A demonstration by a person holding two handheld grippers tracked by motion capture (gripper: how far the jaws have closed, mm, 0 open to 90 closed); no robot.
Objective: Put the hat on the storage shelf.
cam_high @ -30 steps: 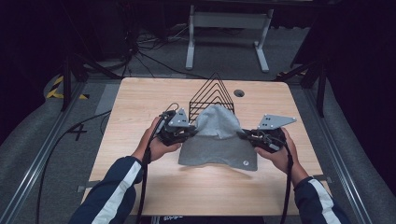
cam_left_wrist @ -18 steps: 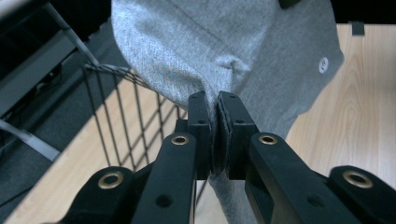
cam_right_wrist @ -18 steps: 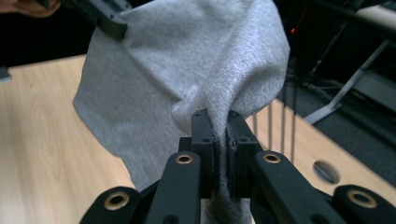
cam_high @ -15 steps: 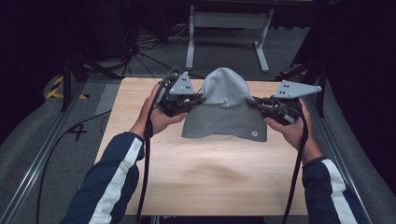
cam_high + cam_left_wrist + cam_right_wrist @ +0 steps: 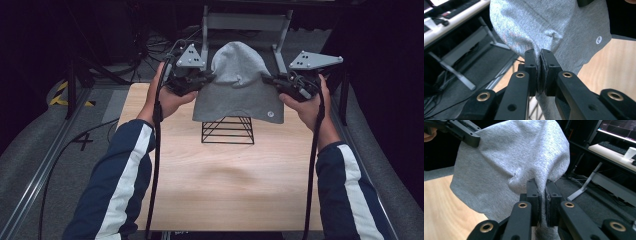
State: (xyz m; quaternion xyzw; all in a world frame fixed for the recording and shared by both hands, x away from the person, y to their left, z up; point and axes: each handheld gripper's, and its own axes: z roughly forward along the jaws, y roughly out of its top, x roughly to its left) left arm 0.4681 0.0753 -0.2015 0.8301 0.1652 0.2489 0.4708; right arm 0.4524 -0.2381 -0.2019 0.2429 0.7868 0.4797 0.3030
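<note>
A grey knit beanie (image 5: 239, 82) hangs in the air between my two grippers, above the far part of the wooden table (image 5: 225, 180). My left gripper (image 5: 209, 76) is shut on the beanie's left edge; in the left gripper view the pads (image 5: 530, 62) pinch the grey fabric (image 5: 544, 27). My right gripper (image 5: 266, 79) is shut on the right edge, its pads (image 5: 534, 192) clamping the cloth (image 5: 506, 157) in the right gripper view. A small round white logo (image 5: 270, 114) sits near the beanie's lower right corner. A black wire rack (image 5: 228, 130) stands on the table right under the beanie.
Dark floor with cables (image 5: 150, 45) and a grey metal stand (image 5: 245, 22) lie beyond the table's far edge. A desk with a keyboard, monitor and white cup (image 5: 630, 152) stands off to the side in the right gripper view.
Both hands have lifted the beanie up off the wire rack and away from the person. The rack, covered before, now stands bare below the beanie.
</note>
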